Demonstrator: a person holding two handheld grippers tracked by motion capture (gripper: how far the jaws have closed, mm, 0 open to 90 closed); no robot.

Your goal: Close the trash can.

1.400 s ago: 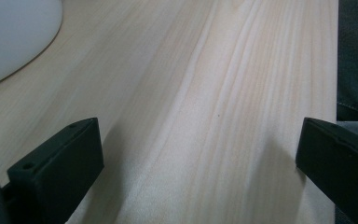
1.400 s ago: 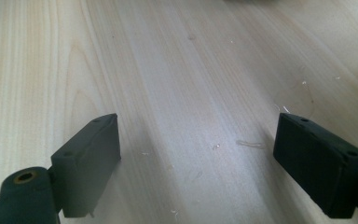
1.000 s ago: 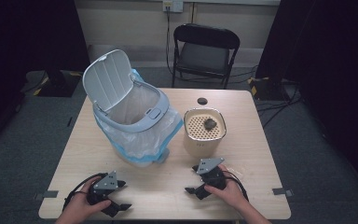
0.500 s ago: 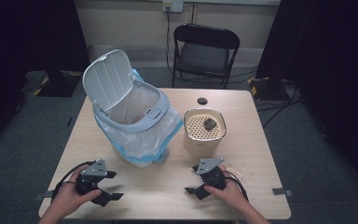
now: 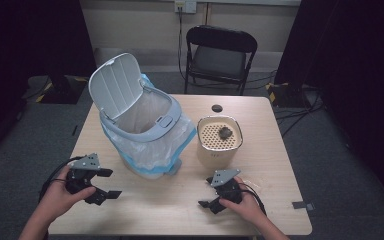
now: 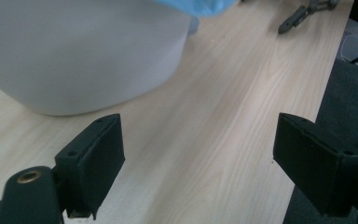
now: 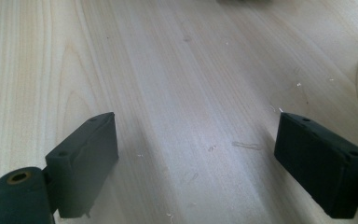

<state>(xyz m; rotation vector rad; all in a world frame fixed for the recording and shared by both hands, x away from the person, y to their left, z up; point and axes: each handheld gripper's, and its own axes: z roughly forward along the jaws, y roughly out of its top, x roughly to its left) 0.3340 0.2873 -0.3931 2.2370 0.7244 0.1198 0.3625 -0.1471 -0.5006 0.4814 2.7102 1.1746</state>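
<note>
A pale wood counter [image 5: 260,150] carries a grey bin [image 5: 142,127] with its lid open and a blue-edged plastic liner, a cream container [image 5: 219,142] with a perforated top just beside it, and a small dark disc [image 5: 216,108] near the far edge.

- Looked over everything for writing and honestly there's nothing readable anywhere.
- The white bin [image 5: 145,120] with its open lid has no label or brand I can make out.
- The beige container [image 5: 219,141] with the perforated top is plain too, no print.
- The desk [image 5: 275,165] is bare wood grain, no stickers or numbers.
- The wall outlet [image 5: 185,6] at the back is too small to read.
</note>
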